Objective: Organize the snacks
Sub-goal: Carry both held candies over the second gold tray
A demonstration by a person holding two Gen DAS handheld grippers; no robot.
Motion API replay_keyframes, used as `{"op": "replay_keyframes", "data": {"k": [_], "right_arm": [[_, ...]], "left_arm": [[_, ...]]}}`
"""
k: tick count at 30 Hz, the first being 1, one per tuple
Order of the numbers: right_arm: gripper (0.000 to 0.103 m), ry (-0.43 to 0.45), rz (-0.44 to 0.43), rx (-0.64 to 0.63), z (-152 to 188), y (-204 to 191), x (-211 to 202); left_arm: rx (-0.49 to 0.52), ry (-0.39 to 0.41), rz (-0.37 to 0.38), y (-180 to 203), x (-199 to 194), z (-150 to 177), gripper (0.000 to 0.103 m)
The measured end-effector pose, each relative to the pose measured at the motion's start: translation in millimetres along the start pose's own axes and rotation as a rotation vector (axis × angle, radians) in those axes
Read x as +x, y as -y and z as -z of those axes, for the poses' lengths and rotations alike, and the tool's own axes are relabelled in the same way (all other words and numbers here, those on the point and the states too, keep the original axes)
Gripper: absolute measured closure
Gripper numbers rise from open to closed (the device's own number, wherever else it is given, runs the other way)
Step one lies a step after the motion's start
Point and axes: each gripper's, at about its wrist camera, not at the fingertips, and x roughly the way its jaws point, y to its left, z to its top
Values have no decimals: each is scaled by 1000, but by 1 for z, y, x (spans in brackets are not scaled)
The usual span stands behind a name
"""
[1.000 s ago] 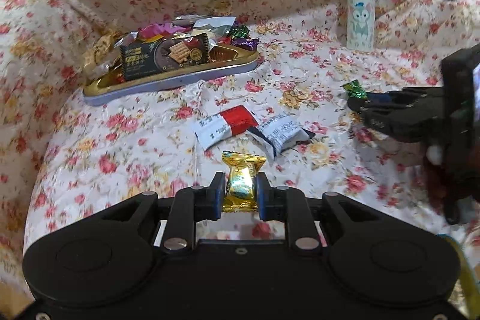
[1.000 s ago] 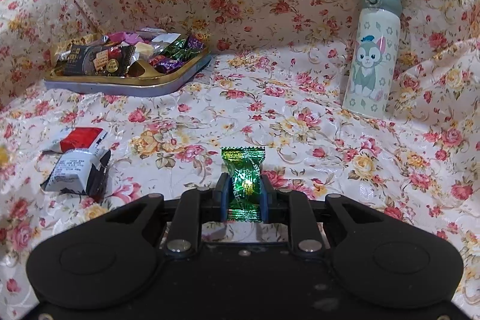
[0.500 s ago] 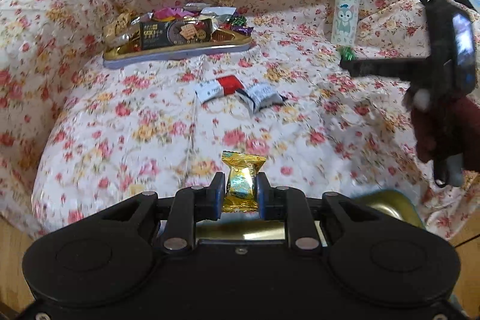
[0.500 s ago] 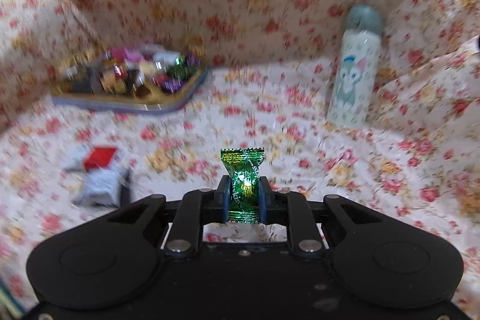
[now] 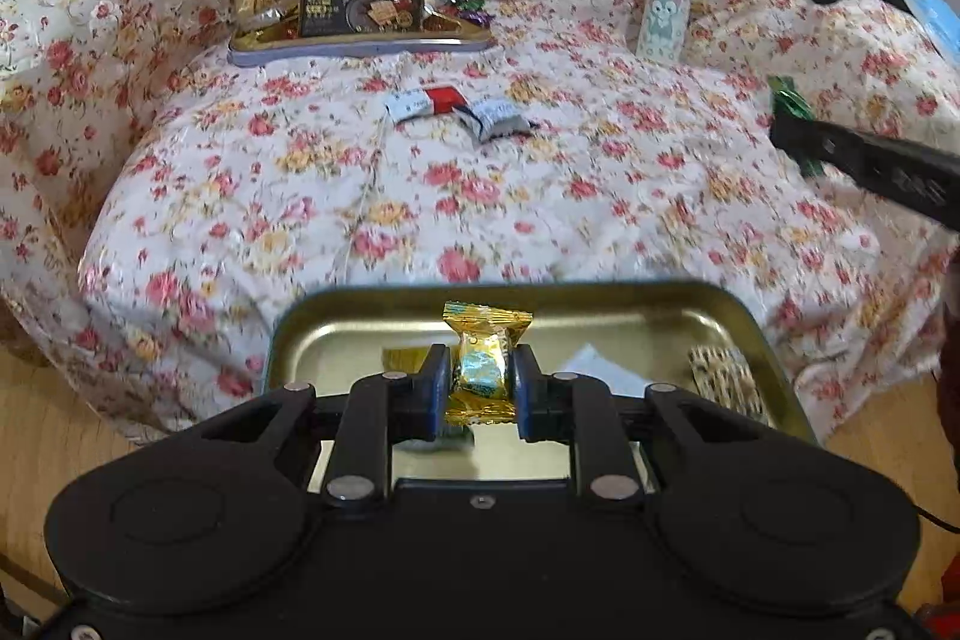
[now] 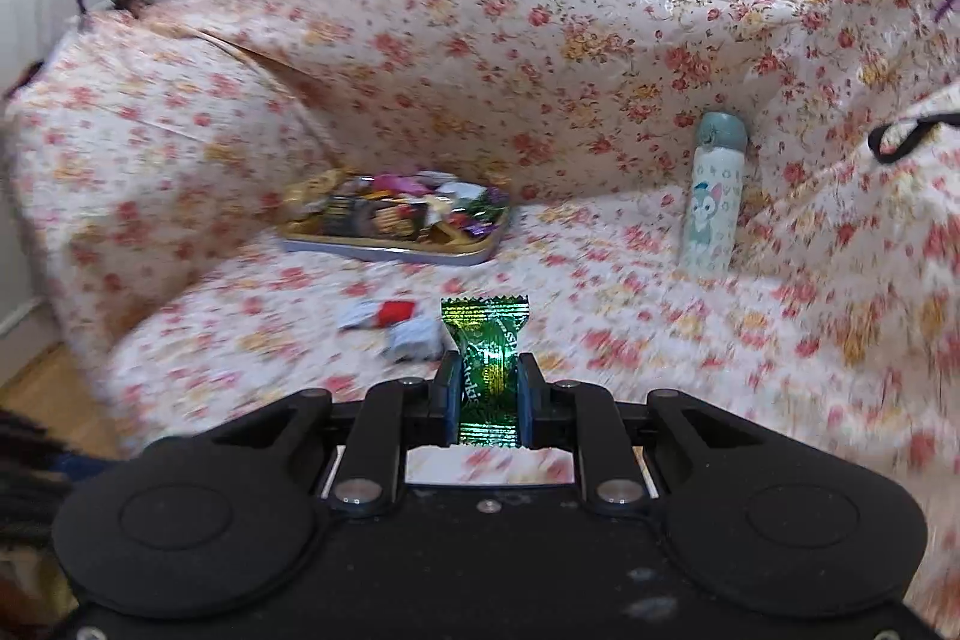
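Left claw (image 5: 480, 388) gripping gold candy (image 5: 485, 370), now over tin (image 5: 744, 334), right claw (image 6: 487, 394) gripping green candy (image 6: 487, 358)

Both views were evenly lit by soft, diffuse light; shadows were faint and no single source showed. Fisheye bending curved the floral cover (image 5: 480, 196) strongly toward the edges. The left wrist view was mostly sharp, with mild glare on the gold tin (image 5: 336, 340) and blur on the right gripper (image 5: 798, 130). The right wrist view was motion-blurred across cover and bottle (image 6: 711, 202); only the green candy (image 6: 487, 370) stayed crisp.
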Motion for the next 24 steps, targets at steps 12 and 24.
{"op": "replay_keyframes", "data": {"k": [12, 24], "right_arm": [[84, -149, -19, -20, 75, -26, -55], [83, -322, 0, 5, 107, -38, -51]], "left_arm": [[32, -101, 41, 22, 21, 26, 75], [-1, -144, -23, 20, 46, 26, 74]]}}
